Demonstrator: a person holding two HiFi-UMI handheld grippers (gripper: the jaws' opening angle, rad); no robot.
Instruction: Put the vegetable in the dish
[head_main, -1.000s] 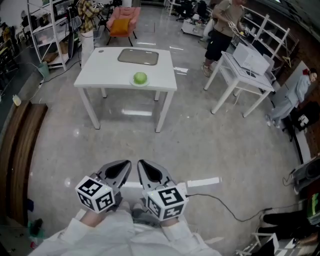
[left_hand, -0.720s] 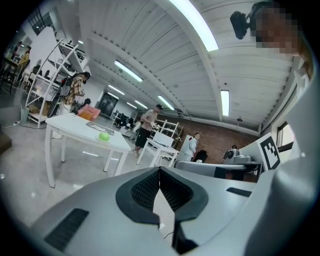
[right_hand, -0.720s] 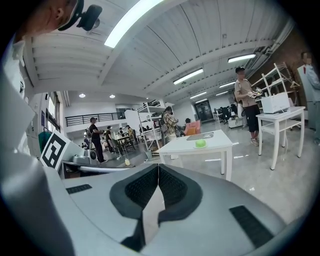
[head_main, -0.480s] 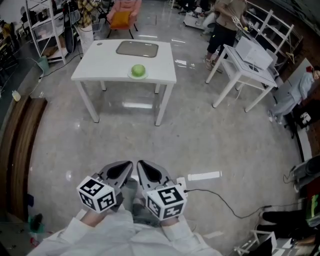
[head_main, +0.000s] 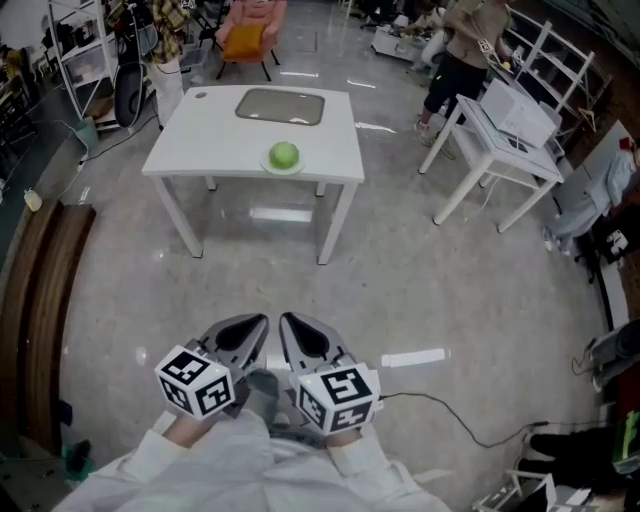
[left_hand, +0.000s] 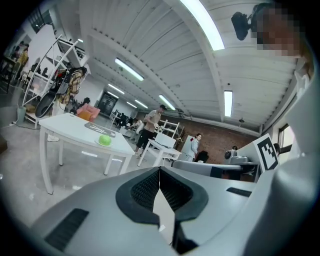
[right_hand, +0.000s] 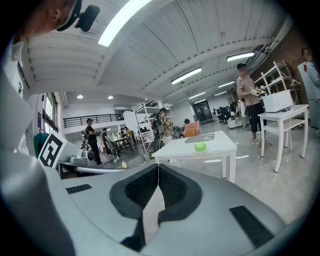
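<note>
A round green vegetable rests on a small pale saucer near the front edge of a white table across the room. Behind it lies a flat grey rectangular dish. The vegetable also shows in the left gripper view and the right gripper view. My left gripper and right gripper are side by side low in front of me, far short of the table. Both point toward the table and both are shut with nothing between the jaws.
Bare grey floor lies between me and the table. A black cable and a white strip lie on the floor at right. A second white table with a person beside it stands at right. A wooden bench runs along the left.
The table and vegetable look slightly larger and nearer. Both grippers keep the same shut, side-by-side pose in front of me.
</note>
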